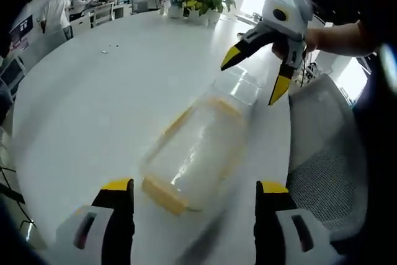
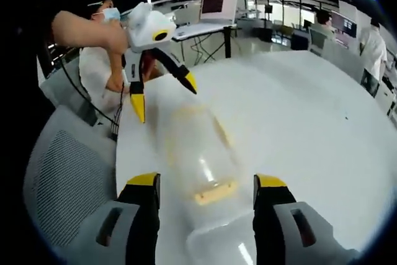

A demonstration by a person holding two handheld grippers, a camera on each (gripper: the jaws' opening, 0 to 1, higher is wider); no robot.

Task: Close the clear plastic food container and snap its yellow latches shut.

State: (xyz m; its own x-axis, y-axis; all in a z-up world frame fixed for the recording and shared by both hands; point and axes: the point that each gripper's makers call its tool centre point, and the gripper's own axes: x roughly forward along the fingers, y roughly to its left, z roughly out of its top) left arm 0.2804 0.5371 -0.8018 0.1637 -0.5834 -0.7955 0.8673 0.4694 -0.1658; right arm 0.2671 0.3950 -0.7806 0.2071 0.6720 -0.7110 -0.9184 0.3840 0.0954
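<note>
1. We find the clear container (image 1: 195, 156) lying on the white desk (image 1: 93, 103), close to the desk edge that borders the grey mesh chair (image 1: 325, 159). It sits between the two claws, with one short end toward each.

2. The left claw (image 1: 193, 193) stands open and grips nothing; its yellow-tipped jaws straddle the near end of the container, where a yellow latch (image 1: 162, 194) faces us.

3. The right claw (image 2: 207, 190) is likewise open and empty. Its jaws flank the opposite end, where the second yellow latch (image 2: 214, 193) shows.

4. Both views are motion-blurred, so we cannot confirm that the lid (image 2: 214, 243) is seated; the clear panel at the bottom of the right gripper view may be a lid that is off the body.

5. We judge the step in hand to be the closing approach. Seat the lid squarely on the rim before touching either latch.

6. Brace one end with one claw while the other presses its latch. The smooth plastic is likely to slide on the desk if pushed from one side only.

7. Press each latch at its centre, toward the container wall, until it lies flush.
</note>
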